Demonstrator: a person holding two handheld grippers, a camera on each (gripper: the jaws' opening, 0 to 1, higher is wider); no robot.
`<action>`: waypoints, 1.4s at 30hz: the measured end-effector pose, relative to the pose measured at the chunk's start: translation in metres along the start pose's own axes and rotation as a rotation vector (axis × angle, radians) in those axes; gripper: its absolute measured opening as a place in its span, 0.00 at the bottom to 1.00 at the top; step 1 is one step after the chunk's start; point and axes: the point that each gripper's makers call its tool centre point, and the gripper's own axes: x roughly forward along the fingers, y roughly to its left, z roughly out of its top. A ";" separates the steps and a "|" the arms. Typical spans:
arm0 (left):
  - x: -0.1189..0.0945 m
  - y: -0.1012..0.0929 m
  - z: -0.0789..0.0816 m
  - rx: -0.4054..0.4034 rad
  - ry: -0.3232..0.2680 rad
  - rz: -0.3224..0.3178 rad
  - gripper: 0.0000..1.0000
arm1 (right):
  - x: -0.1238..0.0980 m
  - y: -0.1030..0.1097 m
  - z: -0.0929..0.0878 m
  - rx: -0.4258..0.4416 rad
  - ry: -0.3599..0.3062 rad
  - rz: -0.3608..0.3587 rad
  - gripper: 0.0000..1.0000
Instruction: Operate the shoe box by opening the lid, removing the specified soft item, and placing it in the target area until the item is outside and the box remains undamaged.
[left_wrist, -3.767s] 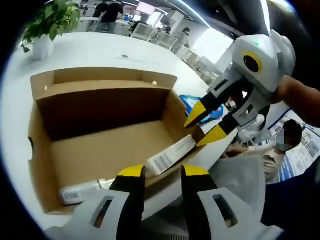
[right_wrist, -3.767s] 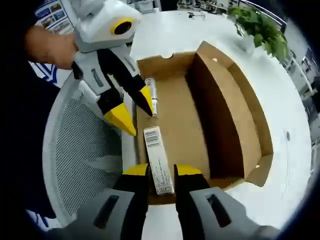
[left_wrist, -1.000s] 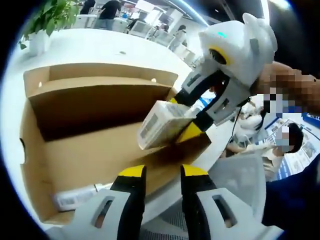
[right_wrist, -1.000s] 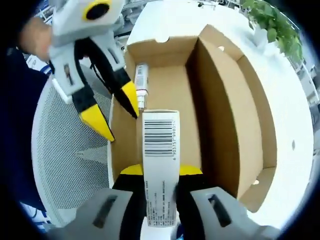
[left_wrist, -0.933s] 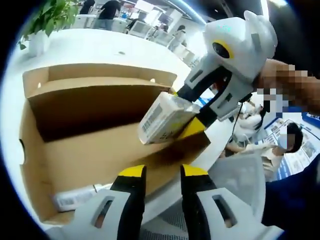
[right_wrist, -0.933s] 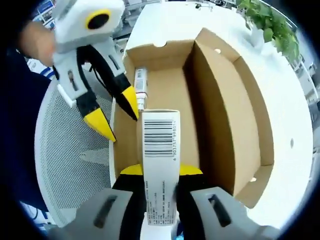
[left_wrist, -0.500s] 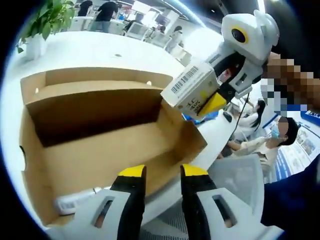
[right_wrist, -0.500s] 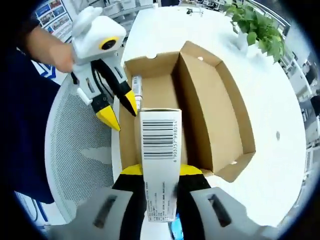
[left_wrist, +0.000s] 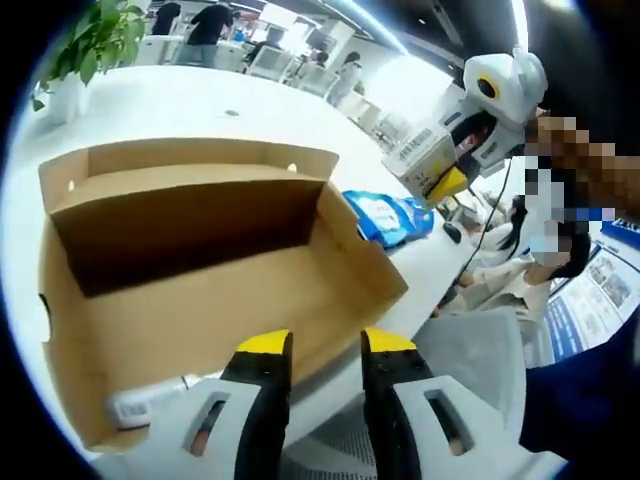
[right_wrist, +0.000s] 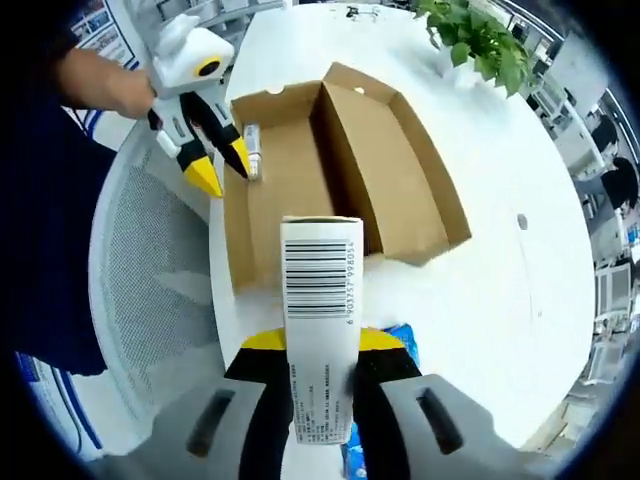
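open shoe box (left_wrist: 200, 290), left tongs (left_wrist: 326, 345) parted, empty

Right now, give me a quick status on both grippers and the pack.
Right gripper shut on the pack, held high over the table. Left gripper open by the box. Another pack lies inside.
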 end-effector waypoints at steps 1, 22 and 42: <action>0.000 -0.001 0.000 0.001 0.001 0.000 0.25 | -0.002 -0.002 -0.006 0.000 0.011 -0.007 0.19; 0.014 -0.018 0.000 0.024 0.025 0.013 0.24 | -0.018 -0.040 -0.147 -0.014 0.220 -0.064 0.19; 0.030 -0.031 0.006 0.057 0.051 0.056 0.22 | -0.017 -0.075 -0.242 0.033 0.250 -0.064 0.19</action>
